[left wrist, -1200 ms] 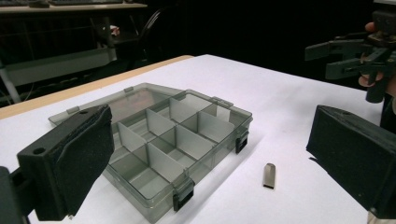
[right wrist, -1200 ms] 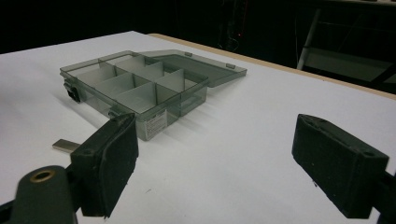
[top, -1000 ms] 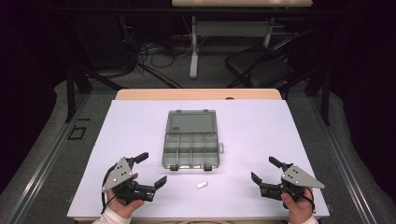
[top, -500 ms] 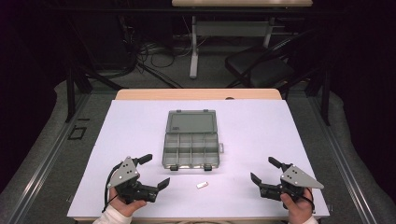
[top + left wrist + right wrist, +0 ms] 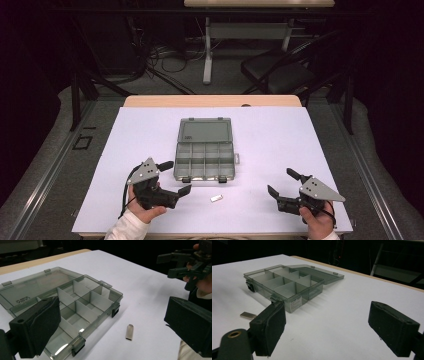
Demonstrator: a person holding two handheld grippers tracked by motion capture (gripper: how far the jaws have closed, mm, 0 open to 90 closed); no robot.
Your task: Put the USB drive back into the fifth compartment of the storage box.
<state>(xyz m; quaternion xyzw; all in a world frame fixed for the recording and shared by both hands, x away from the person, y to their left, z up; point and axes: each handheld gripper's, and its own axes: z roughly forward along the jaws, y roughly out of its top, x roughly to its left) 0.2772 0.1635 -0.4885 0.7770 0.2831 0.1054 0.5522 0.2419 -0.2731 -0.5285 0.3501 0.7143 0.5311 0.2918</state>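
A clear grey compartment box (image 5: 204, 161) lies open at the table's middle, its lid (image 5: 205, 130) flat behind it and its compartments empty. A small flat metal piece (image 5: 216, 198) rests on the white sheet just in front of the box. My left gripper (image 5: 175, 177) is open at the box's front left corner, with nothing between its jaws. In the left gripper view the box (image 5: 75, 307) and the metal piece (image 5: 129, 331) lie ahead between the jaws. My right gripper (image 5: 280, 181) is open and empty at the front right, facing the box (image 5: 284, 282) and the piece (image 5: 248, 315).
A white sheet (image 5: 280, 140) covers the table, with a wooden edge (image 5: 210, 101) at the back. Beyond the table stand a dark chair (image 5: 280, 72), a table leg and floor cables. The other hand's gripper (image 5: 190, 262) appears far right in the left gripper view.
My left gripper has moved right and slightly forward, closer to the box's front left corner. The right gripper, box and metal piece have stayed put.
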